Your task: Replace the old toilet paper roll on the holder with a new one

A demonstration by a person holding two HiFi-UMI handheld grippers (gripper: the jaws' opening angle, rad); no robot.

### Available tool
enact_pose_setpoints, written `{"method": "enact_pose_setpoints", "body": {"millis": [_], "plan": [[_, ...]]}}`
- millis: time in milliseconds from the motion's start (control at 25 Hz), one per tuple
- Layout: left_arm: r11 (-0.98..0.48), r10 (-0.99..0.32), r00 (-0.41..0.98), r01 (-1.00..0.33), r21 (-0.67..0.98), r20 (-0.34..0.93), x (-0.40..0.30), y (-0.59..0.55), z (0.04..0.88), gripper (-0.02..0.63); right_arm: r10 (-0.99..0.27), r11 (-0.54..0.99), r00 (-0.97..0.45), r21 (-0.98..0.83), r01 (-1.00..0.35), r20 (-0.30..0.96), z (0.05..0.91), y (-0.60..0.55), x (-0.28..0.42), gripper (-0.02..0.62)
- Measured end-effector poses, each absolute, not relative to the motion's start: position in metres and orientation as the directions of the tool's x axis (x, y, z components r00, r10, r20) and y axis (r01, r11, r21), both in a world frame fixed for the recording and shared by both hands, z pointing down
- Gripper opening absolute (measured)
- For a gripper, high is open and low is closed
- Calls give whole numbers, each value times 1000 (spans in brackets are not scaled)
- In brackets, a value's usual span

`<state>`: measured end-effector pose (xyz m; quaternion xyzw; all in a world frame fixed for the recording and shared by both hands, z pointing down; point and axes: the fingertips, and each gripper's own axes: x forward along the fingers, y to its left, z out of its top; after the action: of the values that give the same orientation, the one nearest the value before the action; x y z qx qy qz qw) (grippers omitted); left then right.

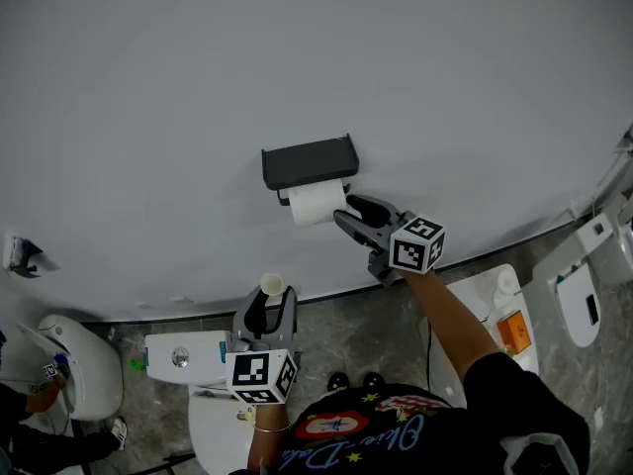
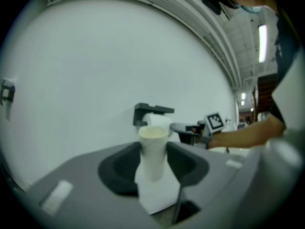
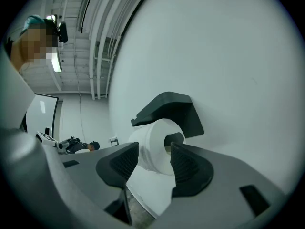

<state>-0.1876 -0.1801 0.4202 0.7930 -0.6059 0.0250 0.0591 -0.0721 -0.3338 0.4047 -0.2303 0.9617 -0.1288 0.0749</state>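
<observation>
A black holder (image 1: 309,161) hangs on the white wall with a full white toilet paper roll (image 1: 316,204) just under its shelf. My right gripper (image 1: 348,211) reaches in from the right, and its jaws are closed on that roll (image 3: 155,149) below the holder (image 3: 169,111). Whether the roll rests on the holder's bar is hidden. Lower down, my left gripper (image 1: 269,300) is shut on an upright, bare cardboard tube (image 1: 272,285). The left gripper view shows this tube (image 2: 153,151) between the pads, with the holder (image 2: 151,111) and the right gripper (image 2: 183,128) beyond it.
A white toilet tank (image 1: 183,354) with a flush button stands right below my left gripper. Another toilet (image 1: 84,364) and a person's arm are at the lower left. At the right stand a white cabinet top (image 1: 475,300) with an orange item and a white fixture (image 1: 584,295).
</observation>
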Motion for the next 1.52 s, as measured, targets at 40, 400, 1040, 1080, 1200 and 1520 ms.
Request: {"method": "enact_pose_setpoints", "body": {"millis": [40, 400, 1040, 1080, 1200, 1520], "plan": [[-261, -957, 267, -963, 65, 112, -187, -180, 421, 170, -468, 859, -878, -284, -426, -98, 403, -331, -68, 190], [-302, -942, 308, -951, 61, 132, -178, -188, 425, 170, -598, 797, -784, -226, -560, -167, 389, -276, -18, 14], [-363, -918, 368, -930, 59, 146, -156, -201, 430, 170, -658, 749, -750, -154, -645, -63, 414, -240, 3, 12], [-361, -919, 366, -931, 58, 145, -157, -202, 430, 170, -659, 749, -749, -151, -646, -64, 413, -241, 3, 12], [-356, -921, 361, -933, 57, 145, -159, -205, 429, 170, -658, 751, -750, -143, -645, -71, 410, -244, 2, 12], [-351, -925, 355, -935, 52, 137, -163, -210, 426, 170, -649, 760, -756, -117, -639, -84, 402, -251, -3, 12]]}}
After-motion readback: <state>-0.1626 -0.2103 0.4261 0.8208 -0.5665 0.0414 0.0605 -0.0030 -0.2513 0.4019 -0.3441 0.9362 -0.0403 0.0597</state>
